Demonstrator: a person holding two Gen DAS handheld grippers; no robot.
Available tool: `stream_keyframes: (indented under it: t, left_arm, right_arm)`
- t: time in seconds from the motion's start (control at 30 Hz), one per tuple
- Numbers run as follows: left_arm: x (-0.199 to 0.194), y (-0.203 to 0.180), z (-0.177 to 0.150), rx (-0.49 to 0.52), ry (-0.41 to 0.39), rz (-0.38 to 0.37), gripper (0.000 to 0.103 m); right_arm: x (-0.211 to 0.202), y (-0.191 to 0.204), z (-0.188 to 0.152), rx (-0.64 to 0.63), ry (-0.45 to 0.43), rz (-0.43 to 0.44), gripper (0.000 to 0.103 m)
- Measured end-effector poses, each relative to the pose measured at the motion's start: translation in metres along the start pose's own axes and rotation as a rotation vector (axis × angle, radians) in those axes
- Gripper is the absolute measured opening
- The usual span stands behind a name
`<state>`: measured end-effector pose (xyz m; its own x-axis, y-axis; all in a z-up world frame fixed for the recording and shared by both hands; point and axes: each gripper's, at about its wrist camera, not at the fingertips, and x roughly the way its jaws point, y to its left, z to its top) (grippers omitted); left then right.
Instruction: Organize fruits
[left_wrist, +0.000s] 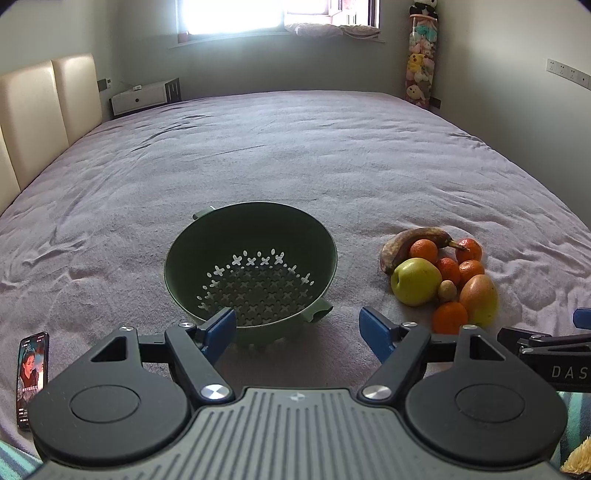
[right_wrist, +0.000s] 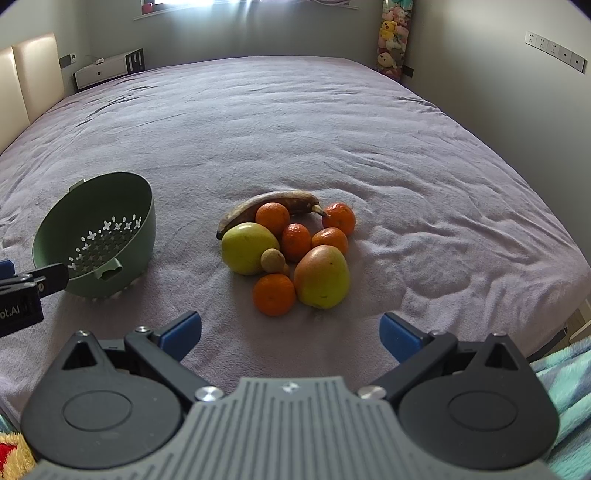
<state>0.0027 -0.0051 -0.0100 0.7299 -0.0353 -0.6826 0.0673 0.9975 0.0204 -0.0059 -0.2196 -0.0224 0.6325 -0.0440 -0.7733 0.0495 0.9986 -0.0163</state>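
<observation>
A green colander (left_wrist: 251, 266) (right_wrist: 96, 236) rests empty on the purple bedspread. To its right lies a cluster of fruit: a green apple (left_wrist: 415, 281) (right_wrist: 248, 248), a mango (left_wrist: 479, 300) (right_wrist: 322, 277), a browned banana (left_wrist: 413, 238) (right_wrist: 273, 205), several tangerines with the nearest one (left_wrist: 449, 317) (right_wrist: 274, 294) in front, and a small brown fruit (right_wrist: 272, 261). My left gripper (left_wrist: 297, 330) stands open just short of the colander's near rim, nothing between its blue pads. My right gripper (right_wrist: 290, 334) is open too, a little short of the fruit.
A phone (left_wrist: 32, 378) with a lit screen lies at the near left edge of the bed (left_wrist: 295, 155). A padded headboard (left_wrist: 44, 107) runs along the left, a white nightstand (left_wrist: 142, 98) stands at the far end, and a column of plush toys (left_wrist: 421, 59) fills the far right corner.
</observation>
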Motion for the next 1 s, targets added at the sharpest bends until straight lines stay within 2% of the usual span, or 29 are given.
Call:
stream_keyframes:
  t: [1.0]
  left_arm:
    - [0.0031, -0.0015, 0.0004, -0.025, 0.039, -0.019, 0.088]
  right_arm:
    - [0.0022, -0.0018, -0.0005, 0.011, 0.015, -0.007, 0.099]
